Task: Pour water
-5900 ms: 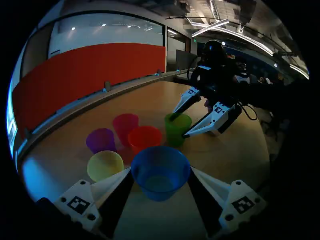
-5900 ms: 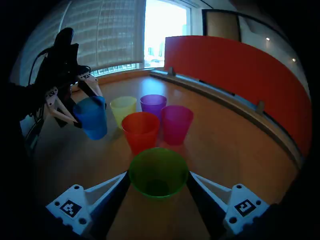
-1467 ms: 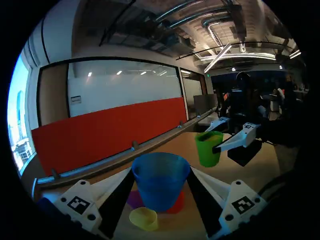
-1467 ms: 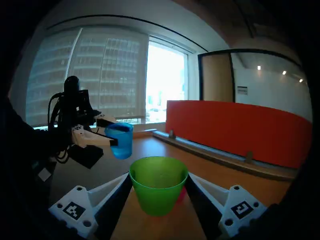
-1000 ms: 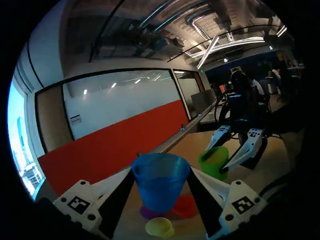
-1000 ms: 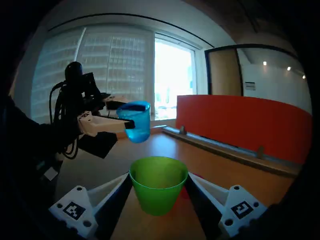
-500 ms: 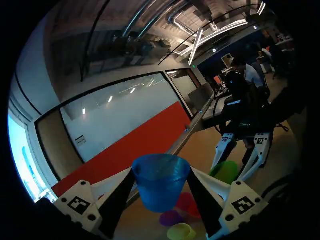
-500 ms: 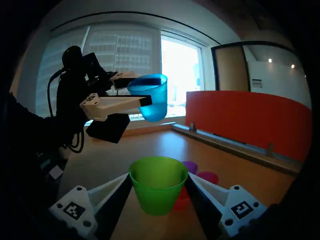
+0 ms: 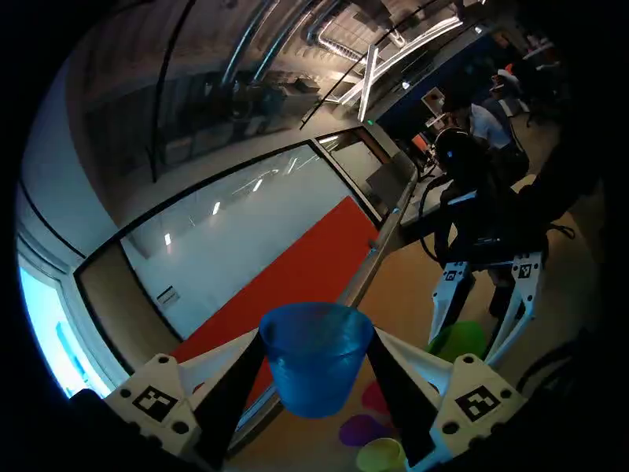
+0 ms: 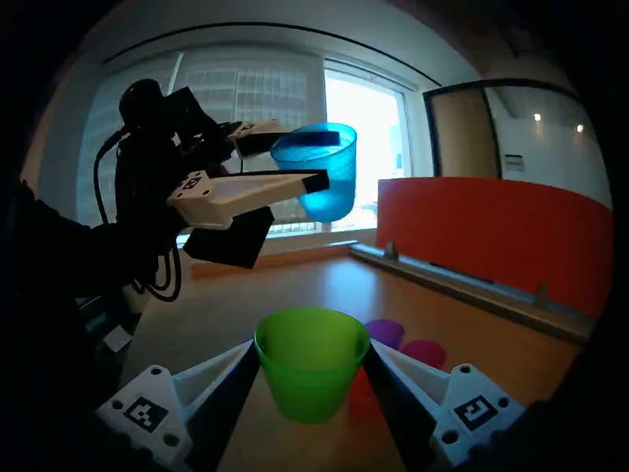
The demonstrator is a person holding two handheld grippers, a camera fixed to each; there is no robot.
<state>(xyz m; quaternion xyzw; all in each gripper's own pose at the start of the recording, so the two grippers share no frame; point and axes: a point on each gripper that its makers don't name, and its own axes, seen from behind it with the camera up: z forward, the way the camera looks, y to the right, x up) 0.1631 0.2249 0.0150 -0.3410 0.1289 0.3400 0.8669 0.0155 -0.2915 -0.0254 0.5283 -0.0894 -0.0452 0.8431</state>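
- The left gripper (image 9: 316, 340) is squeezing the blue cup (image 9: 316, 374) between its jaws, both fingers pressing its sides.
- The right gripper (image 10: 312, 342) is likewise clamping the upright green cup (image 10: 310, 377).
- The blue cup is hanging above and beyond the right jaws.

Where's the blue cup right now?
In the right gripper view the blue cup hangs high in the upper middle, clamped in the left gripper, above and beyond the green cup held in the right gripper.

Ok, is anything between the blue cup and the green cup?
Nothing: in the right gripper view, only air separates the raised blue cup from the green cup.
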